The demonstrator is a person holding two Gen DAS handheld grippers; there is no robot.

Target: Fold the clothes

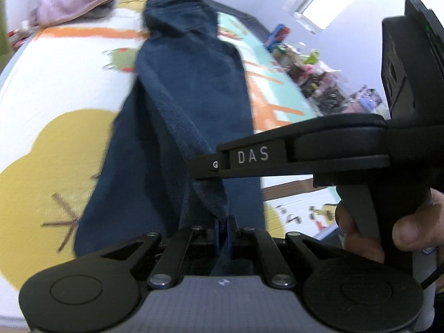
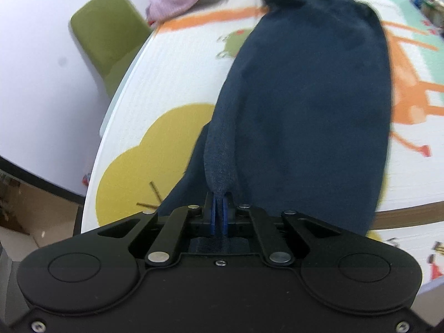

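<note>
Jeans [image 1: 177, 105] — pinched in both grippers

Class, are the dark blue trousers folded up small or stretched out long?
Stretched out long: the dark blue trousers run lengthwise across the printed mat, near end lifted.

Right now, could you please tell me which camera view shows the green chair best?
The right wrist view. There the green chair stands clear beside the table's edge, left of the dark blue jeans. The left wrist view shows at most a thin green sliver at its far left border, too little to identify.
</note>
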